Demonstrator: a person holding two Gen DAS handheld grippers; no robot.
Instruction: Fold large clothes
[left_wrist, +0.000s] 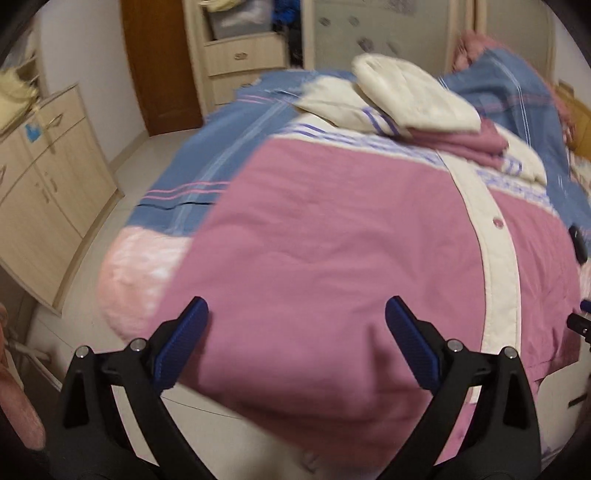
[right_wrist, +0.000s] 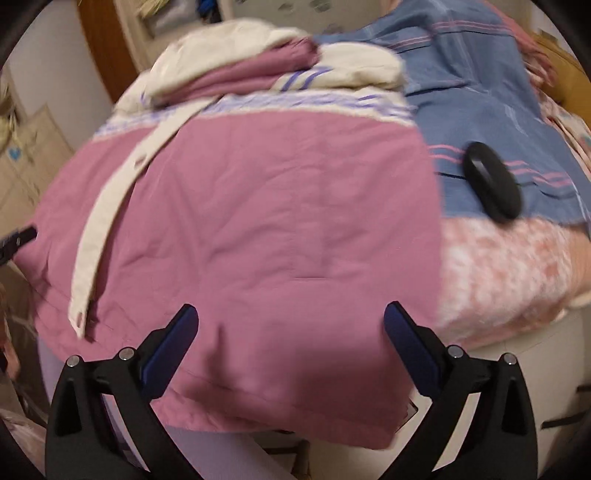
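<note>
Your left tongs (left_wrist: 296, 321) stand wide apart above the near hem of the pink jacket (left_wrist: 332, 258), gripping nothing. Your right tongs (right_wrist: 290, 325) are spread just as wide over the same hem, also free of cloth. The jacket lies flat on the bed (right_wrist: 509, 273), its cream placket (right_wrist: 110, 229) running near to far, sleeves folded at the far end. A black oval object (right_wrist: 491, 181) rests right of it on the blue blanket (right_wrist: 472, 85).

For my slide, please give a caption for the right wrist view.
Open right hand-held gripper above a pink jacket spread on the bed.
</note>
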